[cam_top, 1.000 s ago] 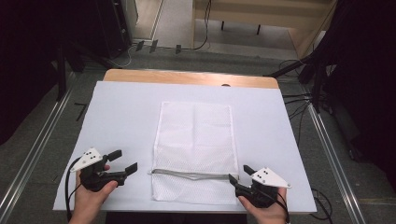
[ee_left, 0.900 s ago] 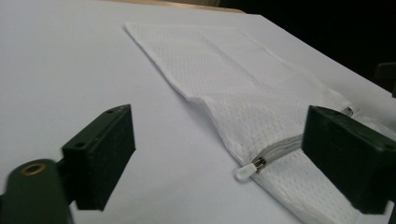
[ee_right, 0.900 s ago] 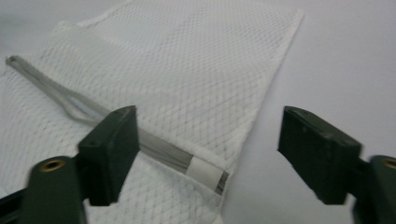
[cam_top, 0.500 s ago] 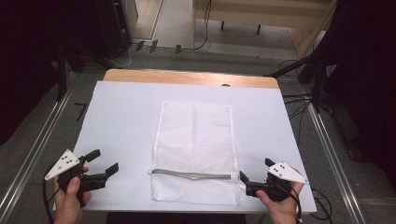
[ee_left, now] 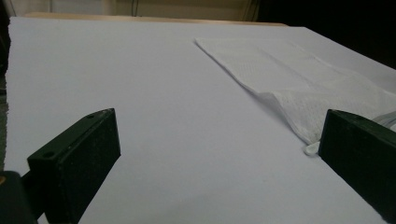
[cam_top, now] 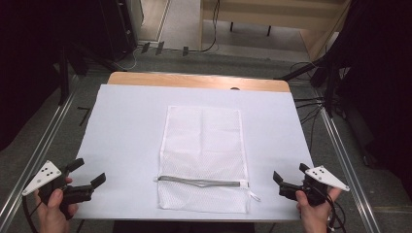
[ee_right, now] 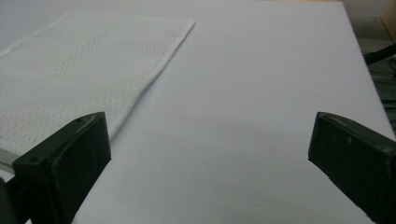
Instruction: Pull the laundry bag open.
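Observation:
A white mesh bag (cam_top: 204, 145) lies flat in the middle of the white table cover (cam_top: 126, 126), its grey zipper (cam_top: 199, 182) running across its near end. My left gripper (cam_top: 89, 172) is at the table's near left corner, well clear of the bag. Its jaws have just been opening and stand open with nothing between them. In the left gripper view the left gripper (ee_left: 219, 154) frames bare cover, with the bag (ee_left: 289, 88) to its right. My right gripper (cam_top: 290, 172) is open at the near right corner. In the right gripper view the right gripper (ee_right: 210, 158) is empty, with the bag (ee_right: 79, 60) to its left.
A strip of wooden tabletop (cam_top: 194, 80) shows past the cover's far edge. Metal rails (cam_top: 340, 145) run along both sides of the table. Cables (cam_top: 311, 104) lie on the floor at right, and dark equipment stands at the back left.
Both hands have drawn sideways away from the bag's near corners, the left one leftward and the right one rightward. Both pairs of jaws have widened. The bag has stayed in place.

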